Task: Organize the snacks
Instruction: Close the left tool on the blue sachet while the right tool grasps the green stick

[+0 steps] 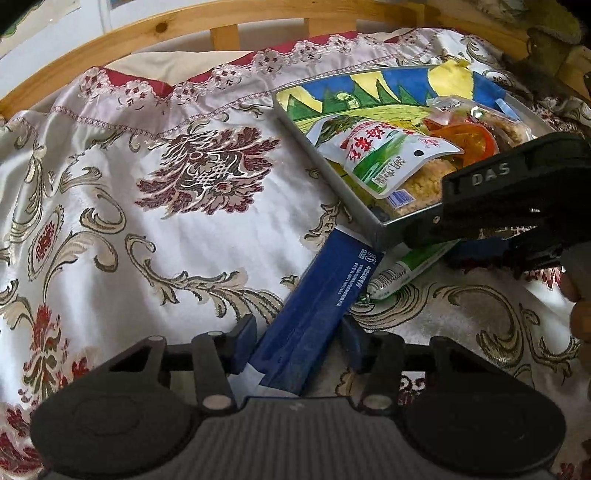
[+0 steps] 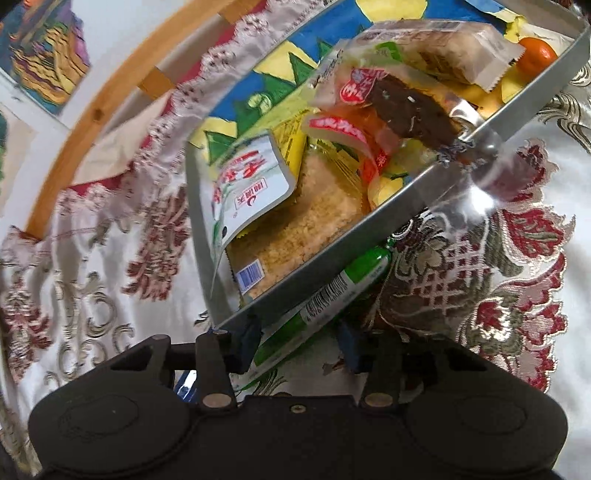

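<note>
A grey metal tray (image 1: 334, 171) with a painted bottom holds several snack packets; it also shows in the right wrist view (image 2: 317, 254). My left gripper (image 1: 298, 339) is shut on a long blue snack box (image 1: 321, 302) that points toward the tray's near corner. My right gripper (image 2: 297, 341) is shut on a green and white snack stick (image 2: 332, 295) lying just outside the tray's near wall. The right gripper's black body (image 1: 517, 199) shows in the left wrist view at the tray's near edge, with the green stick (image 1: 406, 273) under it.
Everything rests on a bed with a white, gold and red patterned cover (image 1: 184, 221). A curved wooden headboard (image 1: 166, 26) runs along the far side. A white and green tea packet (image 1: 384, 155) and an orange jelly cup (image 1: 469, 142) lie in the tray.
</note>
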`<control>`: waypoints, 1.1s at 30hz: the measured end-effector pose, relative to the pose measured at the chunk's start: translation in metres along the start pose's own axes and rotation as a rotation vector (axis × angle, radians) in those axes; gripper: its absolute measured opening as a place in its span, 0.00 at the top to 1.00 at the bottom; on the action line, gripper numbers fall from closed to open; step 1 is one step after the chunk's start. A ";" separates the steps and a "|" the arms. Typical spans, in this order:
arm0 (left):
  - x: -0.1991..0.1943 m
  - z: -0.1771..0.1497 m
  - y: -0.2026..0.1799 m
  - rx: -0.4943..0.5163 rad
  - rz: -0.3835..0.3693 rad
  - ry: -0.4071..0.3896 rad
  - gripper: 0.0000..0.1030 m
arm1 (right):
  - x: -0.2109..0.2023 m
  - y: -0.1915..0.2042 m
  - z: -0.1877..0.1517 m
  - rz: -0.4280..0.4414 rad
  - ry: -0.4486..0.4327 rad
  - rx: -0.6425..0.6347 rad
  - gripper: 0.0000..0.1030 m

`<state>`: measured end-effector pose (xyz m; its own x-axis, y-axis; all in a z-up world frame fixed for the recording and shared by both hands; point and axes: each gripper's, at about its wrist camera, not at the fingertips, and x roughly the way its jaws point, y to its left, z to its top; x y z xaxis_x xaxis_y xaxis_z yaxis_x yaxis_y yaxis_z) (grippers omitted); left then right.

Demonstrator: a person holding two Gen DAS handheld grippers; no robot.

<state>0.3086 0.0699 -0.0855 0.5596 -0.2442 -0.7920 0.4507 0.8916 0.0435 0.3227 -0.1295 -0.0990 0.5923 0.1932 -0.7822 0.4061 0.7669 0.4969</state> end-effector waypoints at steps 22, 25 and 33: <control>-0.023 -0.002 -0.014 -0.320 -0.105 0.096 0.68 | -0.028 -0.047 -0.007 0.166 0.031 0.182 0.74; -0.029 -0.005 -0.020 -0.380 -0.113 0.103 0.69 | -0.040 -0.056 -0.007 0.203 0.046 0.171 0.75; -0.052 -0.015 -0.044 -0.471 -0.171 0.092 0.70 | -0.081 -0.084 -0.015 0.285 0.050 0.135 0.78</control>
<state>0.2492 0.0490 -0.0557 0.4318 -0.3864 -0.8150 0.1562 0.9220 -0.3544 0.2295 -0.2006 -0.0831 0.6620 0.4210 -0.6201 0.3191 0.5903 0.7415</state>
